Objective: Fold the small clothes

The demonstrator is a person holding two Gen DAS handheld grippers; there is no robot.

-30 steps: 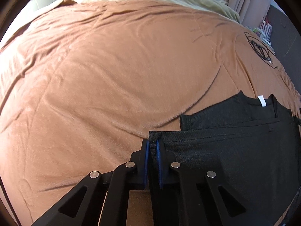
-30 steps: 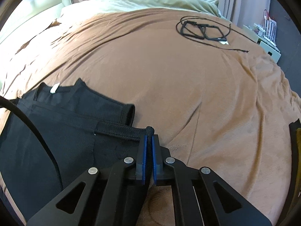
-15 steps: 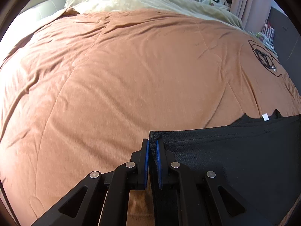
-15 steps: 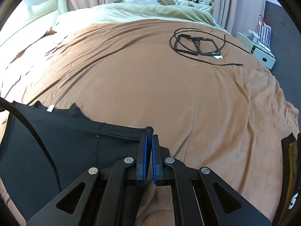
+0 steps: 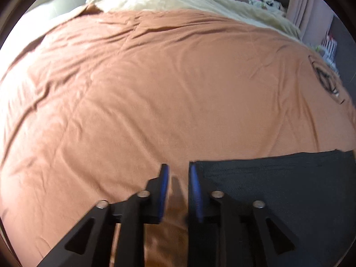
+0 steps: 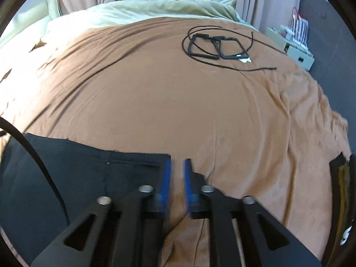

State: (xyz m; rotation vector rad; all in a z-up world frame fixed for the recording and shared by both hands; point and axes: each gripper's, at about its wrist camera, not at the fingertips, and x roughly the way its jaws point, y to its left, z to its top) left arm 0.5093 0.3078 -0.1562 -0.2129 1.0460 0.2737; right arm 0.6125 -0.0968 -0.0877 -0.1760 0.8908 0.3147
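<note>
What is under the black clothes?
The black clothes lie flat on the brown blanket, which shows all around them. Whatever sits directly beneath the fabric, or between its folded layers, is covered and cannot be seen.

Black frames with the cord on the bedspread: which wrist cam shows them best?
Right wrist view. The black frames lie far out on the brown bedspread, whole, cord looped around them and trailing right. In the left wrist view they are only a squashed, blurred dark outline at the right edge.
</note>
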